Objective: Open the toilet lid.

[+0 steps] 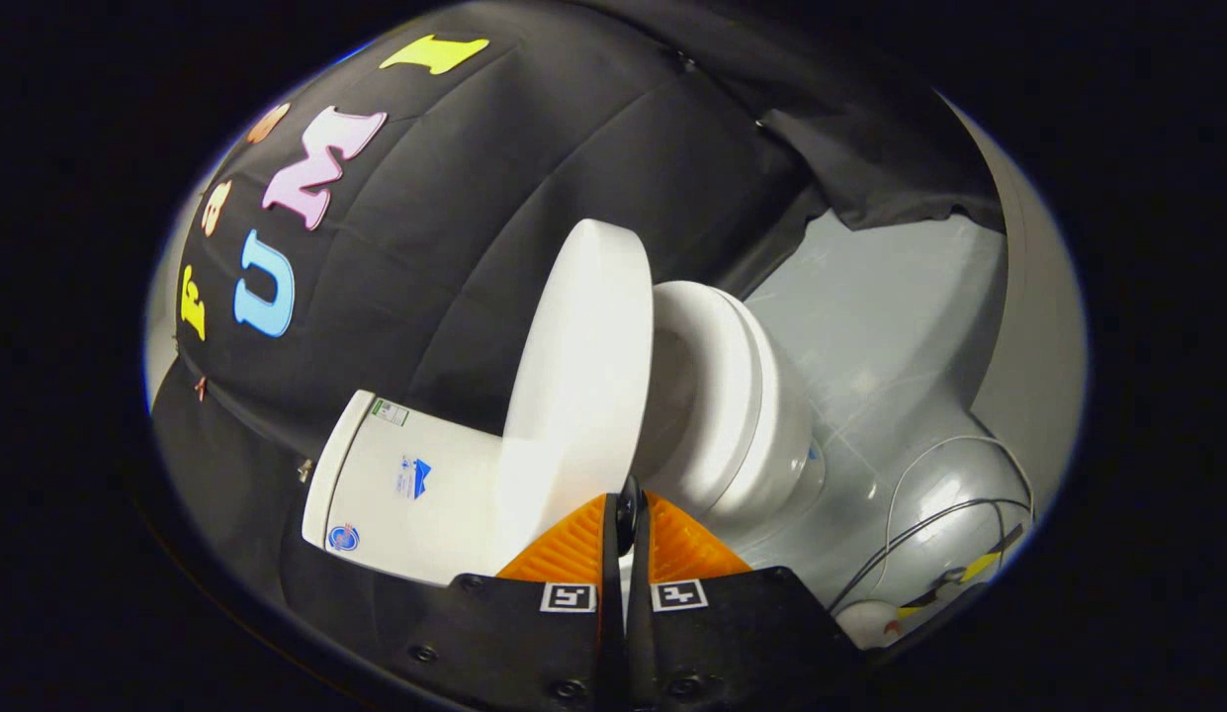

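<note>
The toilet lid (581, 376) is white, smooth and raised clear of the seat (717, 396), standing just ahead of the tool (625, 514) at 12 o'clock; tool fingers nearly closed, gripping nothing

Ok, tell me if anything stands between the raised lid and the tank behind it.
Nothing visible does. The lid stands lifted off the seat, just ahead of the gripper, whose jaws are closed together with nothing between them. Between the lid's back and the tank no object shows.
</note>
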